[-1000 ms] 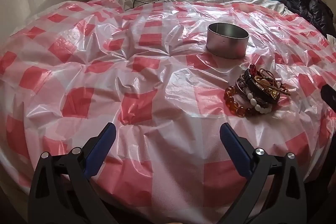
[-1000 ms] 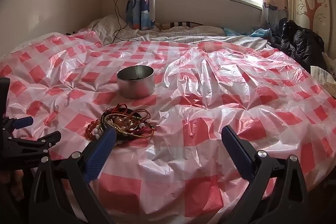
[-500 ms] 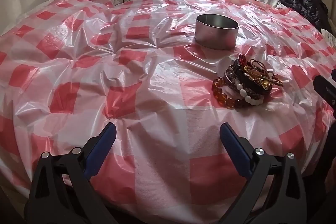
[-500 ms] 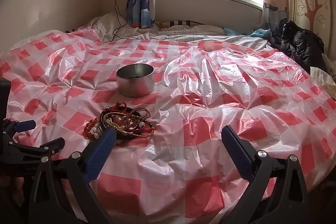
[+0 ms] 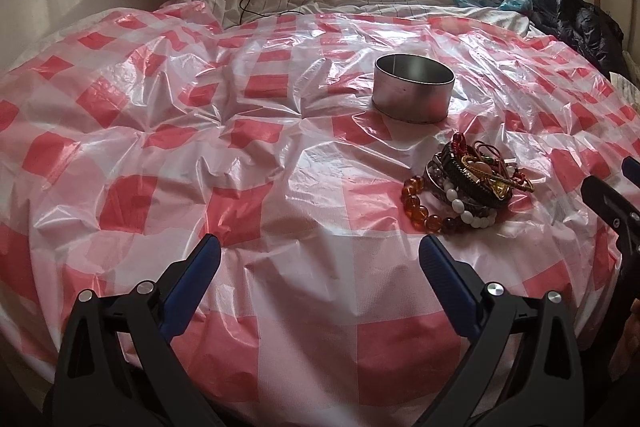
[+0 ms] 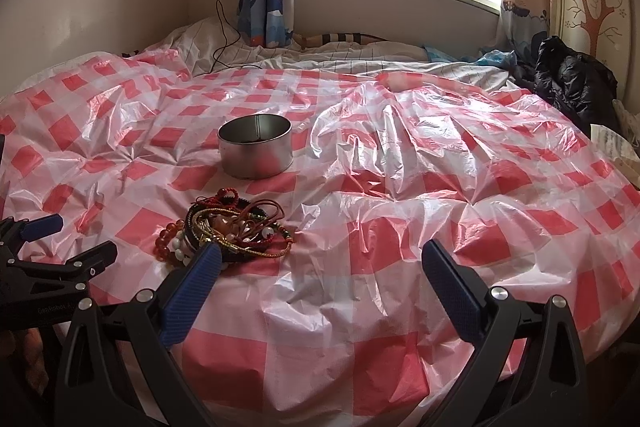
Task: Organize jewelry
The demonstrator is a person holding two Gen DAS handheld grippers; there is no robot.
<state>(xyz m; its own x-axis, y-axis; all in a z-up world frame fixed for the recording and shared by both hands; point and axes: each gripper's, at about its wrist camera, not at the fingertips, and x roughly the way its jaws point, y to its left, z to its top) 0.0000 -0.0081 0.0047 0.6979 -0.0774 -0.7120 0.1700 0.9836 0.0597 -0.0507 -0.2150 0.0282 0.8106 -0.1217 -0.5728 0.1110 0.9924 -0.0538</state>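
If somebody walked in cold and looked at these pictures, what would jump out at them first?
Probably the crinkled red-and-white checked plastic sheet covering the whole bed. On it sits a heap of bracelets, amber, white and dark beads tangled with cords, and just behind the heap, apart from it, an open round metal tin. The left gripper and right gripper both hover open at the near edge, holding nothing.
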